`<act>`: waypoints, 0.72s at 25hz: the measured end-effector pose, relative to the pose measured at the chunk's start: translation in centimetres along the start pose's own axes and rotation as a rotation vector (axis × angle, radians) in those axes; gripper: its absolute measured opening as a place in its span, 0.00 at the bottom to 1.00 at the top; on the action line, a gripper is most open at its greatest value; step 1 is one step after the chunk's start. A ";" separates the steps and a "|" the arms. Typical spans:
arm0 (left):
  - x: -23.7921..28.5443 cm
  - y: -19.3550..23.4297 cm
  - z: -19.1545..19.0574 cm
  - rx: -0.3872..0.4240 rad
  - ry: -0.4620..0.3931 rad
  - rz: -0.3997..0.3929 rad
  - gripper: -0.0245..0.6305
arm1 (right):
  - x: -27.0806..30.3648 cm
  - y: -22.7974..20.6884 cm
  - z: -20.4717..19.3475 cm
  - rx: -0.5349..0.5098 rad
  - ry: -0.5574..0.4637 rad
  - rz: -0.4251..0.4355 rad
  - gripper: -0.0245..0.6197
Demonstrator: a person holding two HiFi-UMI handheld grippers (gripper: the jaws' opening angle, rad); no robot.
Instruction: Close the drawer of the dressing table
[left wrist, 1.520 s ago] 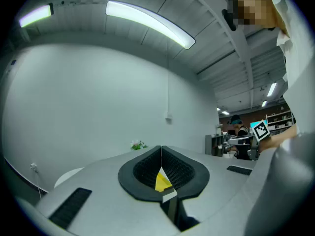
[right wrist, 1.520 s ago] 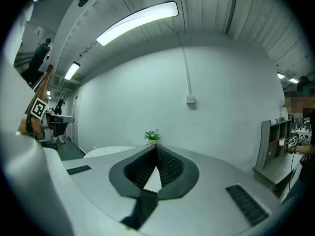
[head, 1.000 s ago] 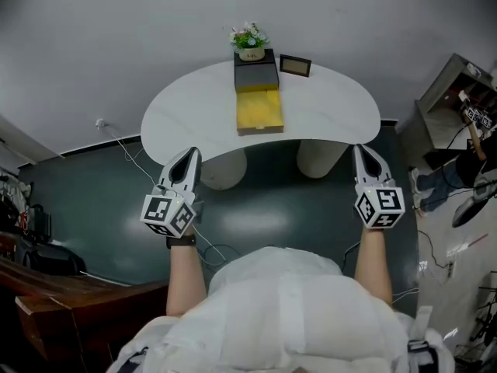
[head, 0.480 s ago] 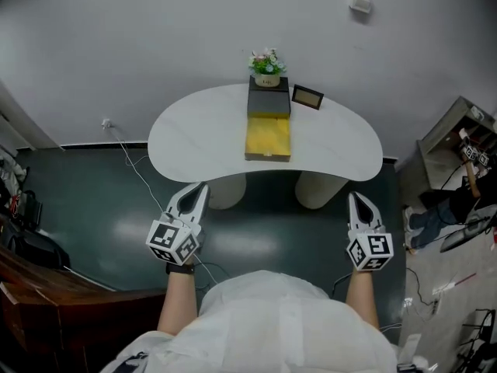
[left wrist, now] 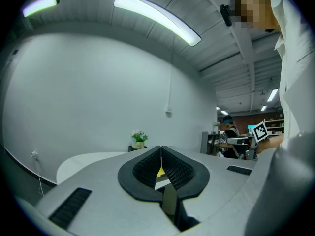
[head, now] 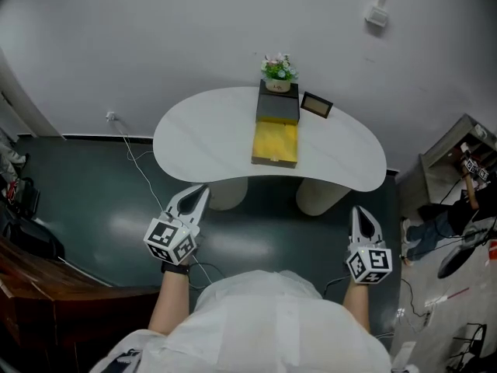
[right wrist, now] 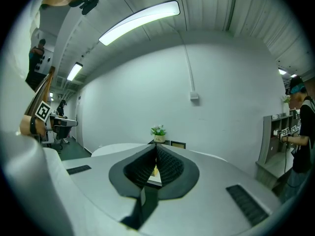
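Left tool (head: 200,189) & right tool (head: 359,211): both w/ jaws pressed together, nothing held, hanging well short of the surface's (head: 194,134) front edge. Yellow drawer (head: 275,144) lies mid-surface, pulled out toward the front edge from the black cabinet (head: 278,109) at the back edge. Best bet, prob.: set one closed tip square on the drawer front, centre, push straight back; brace the cabinet w/ the other so it doesn't slide. No legible writing; cubes show marker squares only.
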State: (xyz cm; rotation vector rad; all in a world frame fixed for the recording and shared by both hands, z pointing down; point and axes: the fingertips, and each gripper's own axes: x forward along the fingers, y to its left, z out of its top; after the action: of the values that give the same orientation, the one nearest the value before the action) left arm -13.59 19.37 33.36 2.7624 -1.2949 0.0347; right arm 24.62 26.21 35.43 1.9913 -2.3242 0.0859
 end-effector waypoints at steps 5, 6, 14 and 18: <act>0.4 0.6 0.4 0.005 -0.002 0.003 0.07 | 0.4 -0.1 -0.7 0.013 0.018 -0.002 0.05; 0.5 0.7 0.4 0.005 -0.002 0.005 0.07 | 0.6 -0.2 -0.8 0.013 0.021 -0.001 0.05; 3.3 1.9 -0.1 0.007 0.008 0.028 0.07 | 5.1 -2.6 -0.8 0.019 0.019 0.021 0.05; 6.7 2.5 0.3 0.010 0.013 0.026 0.07 | 8.3 -4.3 -0.4 0.016 0.021 0.037 0.05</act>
State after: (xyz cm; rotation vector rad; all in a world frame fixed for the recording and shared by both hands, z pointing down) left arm -11.26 12.65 33.62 2.7490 -1.3313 0.0606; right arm 27.65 17.39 36.56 1.9447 -2.3555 0.1271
